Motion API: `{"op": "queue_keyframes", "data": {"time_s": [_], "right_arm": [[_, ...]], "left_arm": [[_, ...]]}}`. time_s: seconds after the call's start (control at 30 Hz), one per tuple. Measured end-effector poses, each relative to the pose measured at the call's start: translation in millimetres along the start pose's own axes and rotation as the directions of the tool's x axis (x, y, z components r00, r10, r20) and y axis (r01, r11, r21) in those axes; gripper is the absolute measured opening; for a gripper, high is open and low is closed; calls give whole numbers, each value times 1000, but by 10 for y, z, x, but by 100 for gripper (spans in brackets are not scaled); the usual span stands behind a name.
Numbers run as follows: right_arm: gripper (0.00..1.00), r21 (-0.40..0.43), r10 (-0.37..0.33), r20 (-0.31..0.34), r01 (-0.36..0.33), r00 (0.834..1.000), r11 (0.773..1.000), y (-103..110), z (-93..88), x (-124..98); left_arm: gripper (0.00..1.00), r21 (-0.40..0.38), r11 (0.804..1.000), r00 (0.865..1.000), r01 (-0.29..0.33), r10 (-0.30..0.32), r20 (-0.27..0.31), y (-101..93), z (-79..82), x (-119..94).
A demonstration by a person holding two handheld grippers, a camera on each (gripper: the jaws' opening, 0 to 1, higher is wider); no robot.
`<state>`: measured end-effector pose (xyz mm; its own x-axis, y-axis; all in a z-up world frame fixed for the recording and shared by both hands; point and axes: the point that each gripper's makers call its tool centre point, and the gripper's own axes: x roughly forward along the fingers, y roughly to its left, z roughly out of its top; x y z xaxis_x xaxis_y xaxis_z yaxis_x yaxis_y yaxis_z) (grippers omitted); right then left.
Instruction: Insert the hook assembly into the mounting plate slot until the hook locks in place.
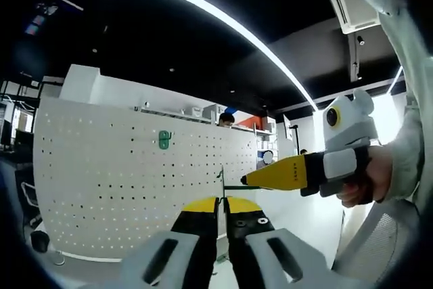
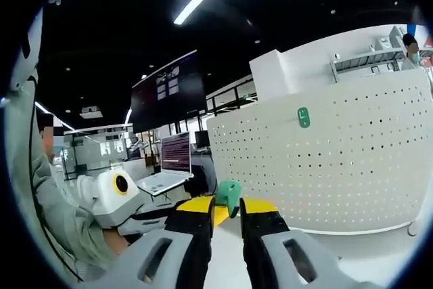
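Laptop (image 2: 162,182), wall screen (image 2: 169,91), ceiling light (image 1: 216,15)

Green hook (image 2: 229,196) held, green plate (image 1: 164,140) on pegboard (image 1: 101,181)

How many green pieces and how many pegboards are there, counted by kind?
Green plate on the pegboard: 1
Green piece in the right gripper: 1
White pegboard: 1
Total: 3

We look from both tongs, held well back, toward the upright white perforated pegboard panel (image 1: 128,181), sharing its small green mounting plate (image 1: 164,140); the right view faces it from further left.
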<state>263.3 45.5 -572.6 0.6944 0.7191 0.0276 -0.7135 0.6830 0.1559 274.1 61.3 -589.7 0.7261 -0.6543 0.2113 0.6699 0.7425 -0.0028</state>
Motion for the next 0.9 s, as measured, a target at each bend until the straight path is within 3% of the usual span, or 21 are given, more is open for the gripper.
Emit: {"op": "queue_keyframes", "data": {"time_s": [0.5,0.9], "right_arm": [[7,10,-4,-6,5,1000,1000,-6,-33,20],[1,-16,-1,-17,0,1000,1000,25,-56,24]], "left_arm": [[3,-12,999,999,50,-50,18,-123,36,5],[4,-16,998,998,53,-53,14,-122,8,4]]}}
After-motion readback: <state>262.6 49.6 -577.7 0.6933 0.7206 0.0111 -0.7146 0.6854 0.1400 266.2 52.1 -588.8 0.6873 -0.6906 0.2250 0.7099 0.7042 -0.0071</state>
